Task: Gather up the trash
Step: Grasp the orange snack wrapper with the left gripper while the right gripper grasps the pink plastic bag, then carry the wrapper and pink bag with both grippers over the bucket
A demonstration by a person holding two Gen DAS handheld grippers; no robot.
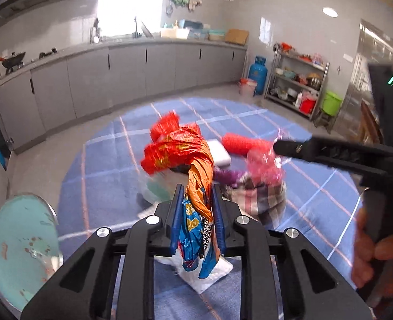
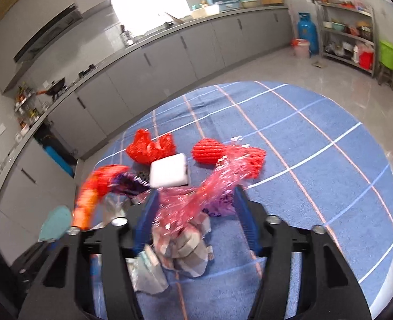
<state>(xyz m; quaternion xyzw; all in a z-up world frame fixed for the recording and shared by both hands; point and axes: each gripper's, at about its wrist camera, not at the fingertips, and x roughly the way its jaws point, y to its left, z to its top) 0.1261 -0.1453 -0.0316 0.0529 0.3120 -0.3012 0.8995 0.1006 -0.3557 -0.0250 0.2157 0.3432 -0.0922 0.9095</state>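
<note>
My left gripper (image 1: 196,194) is shut on a crumpled orange, red and blue foil wrapper (image 1: 193,170) and holds it above the blue checked tablecloth (image 1: 103,154). My right gripper (image 2: 195,200) has its jaws wide apart with a pink plastic wrapper (image 2: 209,186) lying between them; it shows from the side in the left wrist view (image 1: 276,146). Below lies a plaid crumpled bag (image 2: 188,248). A white foam block (image 2: 168,170), a red plastic bag (image 2: 148,146) and a red foam net (image 2: 209,150) lie on the cloth further off.
A teal plate (image 1: 23,242) with food scraps sits at the left table edge. A white napkin (image 1: 209,277) lies under the left gripper. Grey kitchen cabinets (image 1: 127,72), a blue gas cylinder (image 1: 257,73) and a metal shelf (image 1: 297,85) stand beyond the table.
</note>
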